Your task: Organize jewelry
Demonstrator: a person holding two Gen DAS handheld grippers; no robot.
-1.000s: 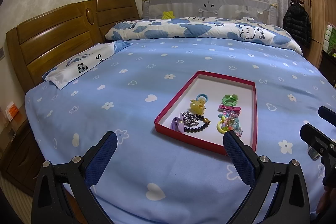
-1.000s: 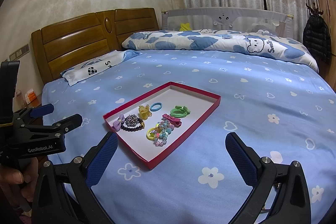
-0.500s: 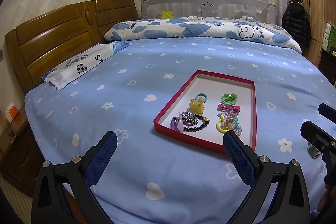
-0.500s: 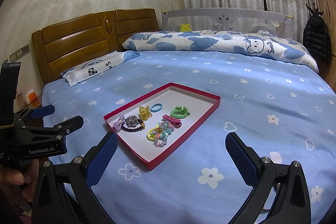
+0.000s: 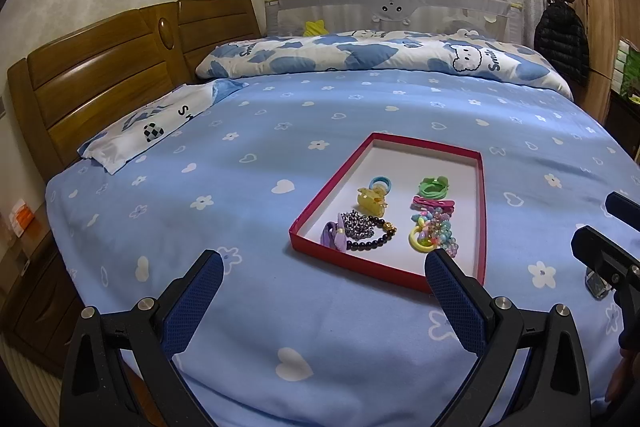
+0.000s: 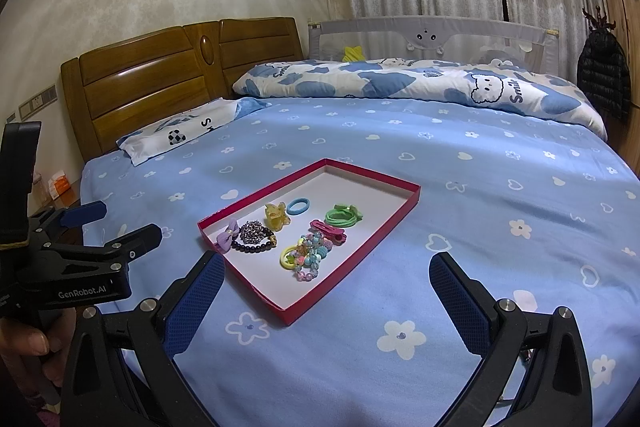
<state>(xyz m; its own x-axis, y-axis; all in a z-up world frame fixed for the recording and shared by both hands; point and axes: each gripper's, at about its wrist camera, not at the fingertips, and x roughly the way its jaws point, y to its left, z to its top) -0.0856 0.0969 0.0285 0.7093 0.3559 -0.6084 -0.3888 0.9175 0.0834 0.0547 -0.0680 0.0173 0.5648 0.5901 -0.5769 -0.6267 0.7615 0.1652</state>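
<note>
Both the left gripper (image 5: 324, 271) and the right gripper (image 6: 326, 277) hang at the bottom of their frames with fingers spread wide and nothing between them. The jewelry and hair pieces all lie inside the red tray (image 6: 362, 251) at frame centre on the blue bedsheet (image 6: 500, 227), in two loose rows, the dark bead bracelet (image 6: 254, 247) touching the purple bow (image 6: 227, 235). That fits either a finished sort or one awaiting regrouping; any pick here, I judge, wants a narrow pinch from above on one piece alone.

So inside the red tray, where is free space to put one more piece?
The far half of the tray, beyond the blue ring and green ties, is bare. So is the near corner. The middle is crowded with beads and clips.
</note>
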